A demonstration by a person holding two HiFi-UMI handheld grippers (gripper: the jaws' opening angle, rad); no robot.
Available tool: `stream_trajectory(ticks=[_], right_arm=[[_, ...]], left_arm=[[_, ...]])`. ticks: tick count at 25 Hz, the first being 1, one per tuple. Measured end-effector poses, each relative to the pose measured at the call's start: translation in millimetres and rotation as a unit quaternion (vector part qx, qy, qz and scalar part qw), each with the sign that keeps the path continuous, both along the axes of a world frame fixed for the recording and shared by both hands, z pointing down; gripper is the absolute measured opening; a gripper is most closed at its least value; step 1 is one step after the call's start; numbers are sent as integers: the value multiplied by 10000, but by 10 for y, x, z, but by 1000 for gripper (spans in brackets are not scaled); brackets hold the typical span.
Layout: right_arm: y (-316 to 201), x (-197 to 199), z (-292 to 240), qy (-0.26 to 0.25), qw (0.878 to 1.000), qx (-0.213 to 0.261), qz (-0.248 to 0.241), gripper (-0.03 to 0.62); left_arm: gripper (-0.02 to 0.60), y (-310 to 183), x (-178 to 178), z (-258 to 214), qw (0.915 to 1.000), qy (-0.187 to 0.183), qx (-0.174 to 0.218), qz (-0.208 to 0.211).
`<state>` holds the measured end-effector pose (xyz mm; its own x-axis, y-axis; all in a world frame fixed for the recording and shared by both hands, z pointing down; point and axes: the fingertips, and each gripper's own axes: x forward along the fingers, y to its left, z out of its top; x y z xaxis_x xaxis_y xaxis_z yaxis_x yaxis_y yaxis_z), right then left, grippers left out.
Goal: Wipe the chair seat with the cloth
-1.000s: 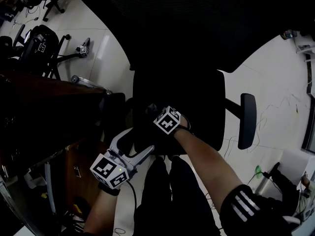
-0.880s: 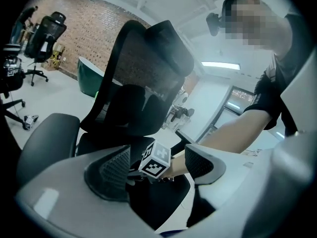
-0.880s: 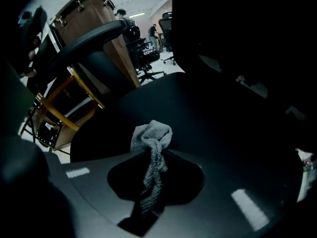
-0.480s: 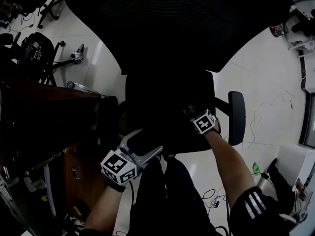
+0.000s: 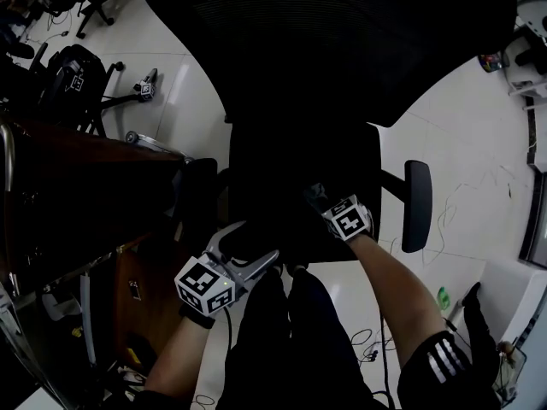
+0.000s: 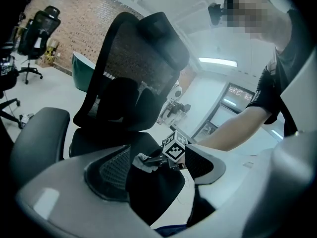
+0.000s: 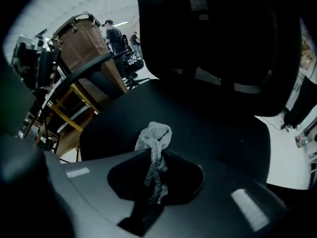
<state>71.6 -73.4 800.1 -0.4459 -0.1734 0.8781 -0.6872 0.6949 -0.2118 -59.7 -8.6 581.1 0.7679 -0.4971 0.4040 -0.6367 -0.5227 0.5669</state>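
The black chair seat (image 5: 299, 173) lies below me, under the big mesh backrest (image 5: 342, 41). My right gripper (image 5: 314, 196) rests low on the seat's front right part, shut on a small grey cloth (image 7: 154, 142) that bunches out past its tips onto the seat (image 7: 213, 123). In the left gripper view the same cloth (image 6: 143, 161) pokes from the right gripper (image 6: 154, 158) against the seat (image 6: 121, 139). My left gripper (image 5: 246, 248) hovers at the seat's front left corner, open and holding nothing.
A brown wooden desk (image 5: 85, 186) stands close on the left. The chair's right armrest (image 5: 416, 203) juts out over the white floor. Another black chair (image 5: 73, 79) is at the far left. My dark-trousered legs (image 5: 282, 340) stand just in front of the seat.
My right gripper has swept the cloth from the seat's front left to its front right, then eased back slightly. The left gripper has stayed open at nearly the same spot.
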Motion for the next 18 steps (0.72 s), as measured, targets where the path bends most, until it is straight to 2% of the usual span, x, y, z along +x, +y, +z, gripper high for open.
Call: stream_trajectory(ticks=[5,9,13,18], right_arm=[[431,-1281,-83,-709,9934,-96,-892,49],[804,-1958,-37,-970,9844,-205,-1454,49],[1062,-2206,112,-878,9796,-350,-1773,49],[1181,-2102,223,-776,9774,-375,-1929,49]], left_arm=[[370,8,-351,-78,9992,-192,-1,-359],[370,80,-508,-24,9985,-272,-33,-468],[370,130,-557,-7,9981,-295,-105,-529],[370,196,-528,80,9983,-241,-167,-507]])
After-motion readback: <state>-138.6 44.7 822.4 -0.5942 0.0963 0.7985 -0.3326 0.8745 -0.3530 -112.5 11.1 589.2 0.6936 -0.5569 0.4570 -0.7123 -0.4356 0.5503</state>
